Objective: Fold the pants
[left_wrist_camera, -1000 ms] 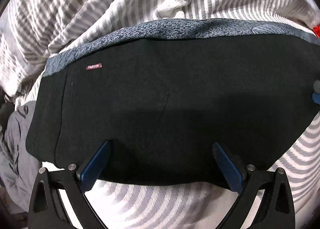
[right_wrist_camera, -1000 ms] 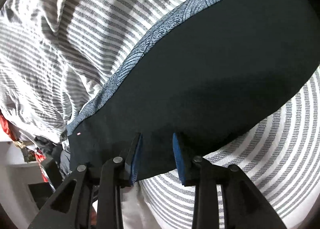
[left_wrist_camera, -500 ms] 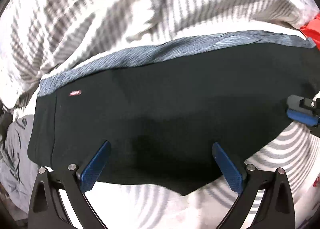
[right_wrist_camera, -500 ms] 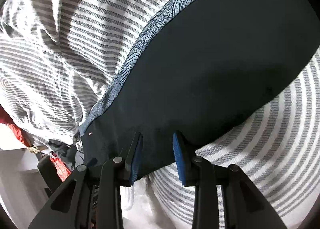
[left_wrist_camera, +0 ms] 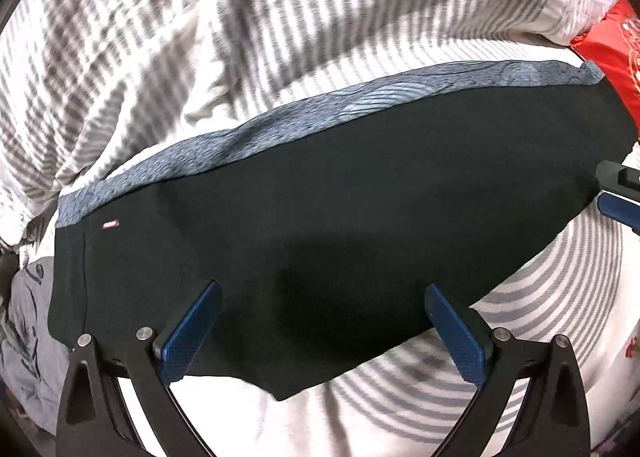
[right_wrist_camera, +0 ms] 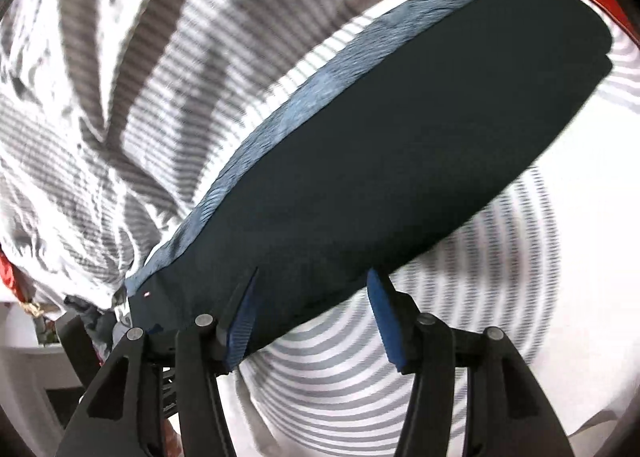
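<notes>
The folded black pants (left_wrist_camera: 340, 225), with a blue patterned band along the far edge, lie flat on the striped bedsheet (left_wrist_camera: 520, 337), while the left gripper (left_wrist_camera: 320, 321) hangs above them with jaws wide apart and empty, and the right gripper (right_wrist_camera: 314, 313) is opening its jaws, nothing pressed between them.
</notes>
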`<state>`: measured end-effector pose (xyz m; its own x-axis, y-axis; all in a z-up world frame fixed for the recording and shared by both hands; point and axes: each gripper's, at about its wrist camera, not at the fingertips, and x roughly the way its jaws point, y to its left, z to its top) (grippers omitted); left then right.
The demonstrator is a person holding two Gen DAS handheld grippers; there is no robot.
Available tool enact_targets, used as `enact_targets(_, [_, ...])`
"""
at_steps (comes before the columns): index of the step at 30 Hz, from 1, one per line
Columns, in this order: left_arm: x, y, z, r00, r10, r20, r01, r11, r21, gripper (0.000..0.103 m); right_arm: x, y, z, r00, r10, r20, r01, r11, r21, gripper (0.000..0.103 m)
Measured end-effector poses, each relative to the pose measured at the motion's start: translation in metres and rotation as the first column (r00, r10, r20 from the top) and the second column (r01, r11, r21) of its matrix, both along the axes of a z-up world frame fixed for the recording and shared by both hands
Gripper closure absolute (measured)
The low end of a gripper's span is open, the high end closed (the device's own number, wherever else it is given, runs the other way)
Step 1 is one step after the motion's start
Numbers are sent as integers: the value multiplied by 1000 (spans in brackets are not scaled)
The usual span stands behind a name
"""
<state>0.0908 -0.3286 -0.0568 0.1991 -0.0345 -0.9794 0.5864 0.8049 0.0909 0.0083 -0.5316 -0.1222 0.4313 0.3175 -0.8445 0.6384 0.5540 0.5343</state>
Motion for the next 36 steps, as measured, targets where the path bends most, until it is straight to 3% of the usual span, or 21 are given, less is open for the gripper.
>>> enact_targets(8, [-15,-39,3,1000,-18,-18,18,1000,-18,1,-22,-32,-5,999,-41,-29,42,999,21,44])
enact_targets(11, [-16,-26,5,1000,-1,-28,0,1000,-30,1,-30,-47,-3,997,-62,-37,63,998,19,44])
enact_targets(17, [-13,-56,7,998,52,-44,-55,996,-72,1,-30,-90,14,996,-89,-23,86,991,-102,46])
enact_targets(18, [-14,-61,6,997,58,-47,-62,995,-76,1,-28,-101,15,995,-99,-25,95,988,-124,48])
enact_targets(20, [-15,-69,4,997,66,-49,-69,994,-79,1,-19,-122,15,993,-109,-34,102,982,-156,64])
enact_targets(24, [-20,-80,3,996,80,-50,-84,994,-72,1,6,-158,11,992,-111,-52,97,971,-218,68])
enact_targets(27, [-18,-81,1,994,94,-48,-97,993,-63,1,31,-180,12,994,-91,-54,68,943,-326,68])
enact_targets(32, [-19,-81,-8,990,127,-57,-129,991,-27,1,60,-208,2,998,-46,-51,23,919,-393,68])
enact_targets(34, [-19,-81,-13,988,139,-65,-140,990,-13,1,64,-216,-11,996,-19,-90,-18,918,-397,69])
enact_targets(36, [-20,-83,-15,987,146,-70,-147,989,-4,1,50,-227,-25,993,-35,-109,-5,937,-349,86])
